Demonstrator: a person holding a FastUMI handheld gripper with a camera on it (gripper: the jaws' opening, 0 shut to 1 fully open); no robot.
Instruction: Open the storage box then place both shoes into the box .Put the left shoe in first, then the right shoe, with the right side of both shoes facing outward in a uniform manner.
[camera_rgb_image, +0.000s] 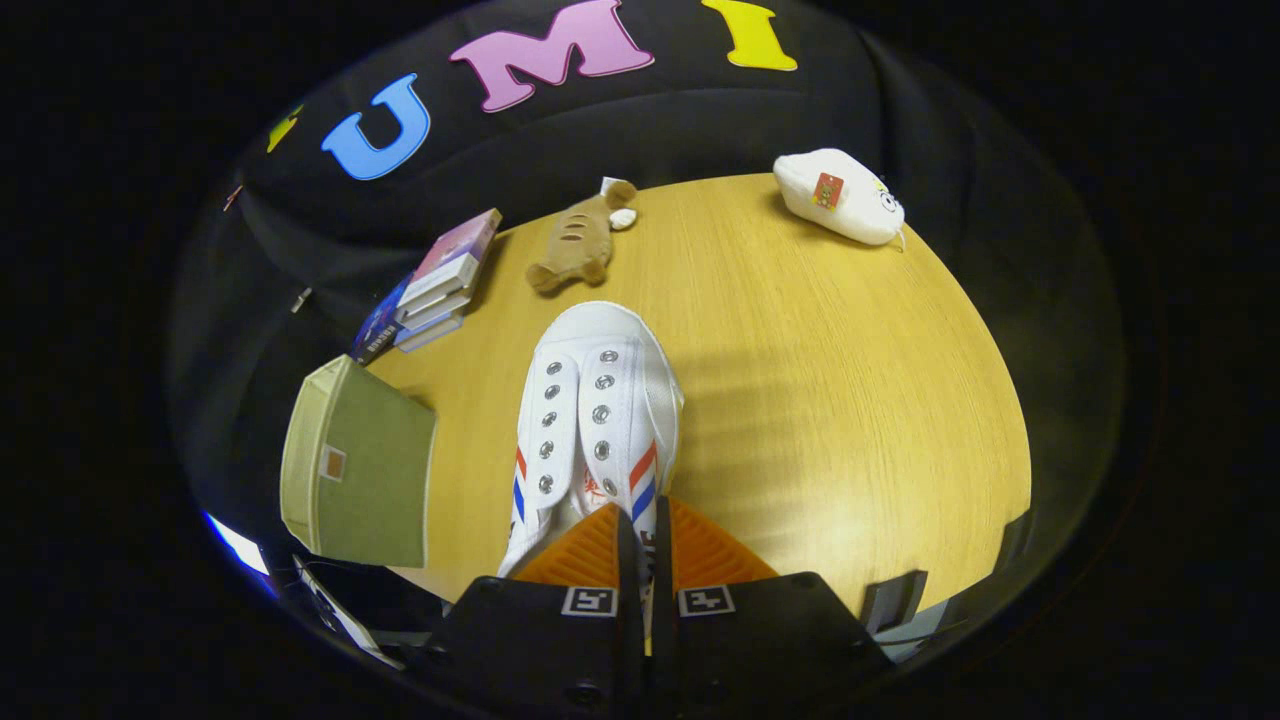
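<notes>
A white canvas shoe (596, 400) with red and blue side stripes and metal eyelets hangs above the wooden table (830, 400), toe pointing away from me. My gripper (645, 540) is shut on the shoe's right side wall near the heel, both fingers pressing the thin canvas between them. The olive-green fabric storage box (360, 480) stands to the left of the shoe, near the table's edge. Its opening cannot be made out from here.
A stack of books (440, 290) lies beyond the box at the table's far left. A brown plush toy (578, 245) lies just past the shoe's toe. A white plush toy (838, 195) sits at the far right. Bare tabletop stretches right of the shoe.
</notes>
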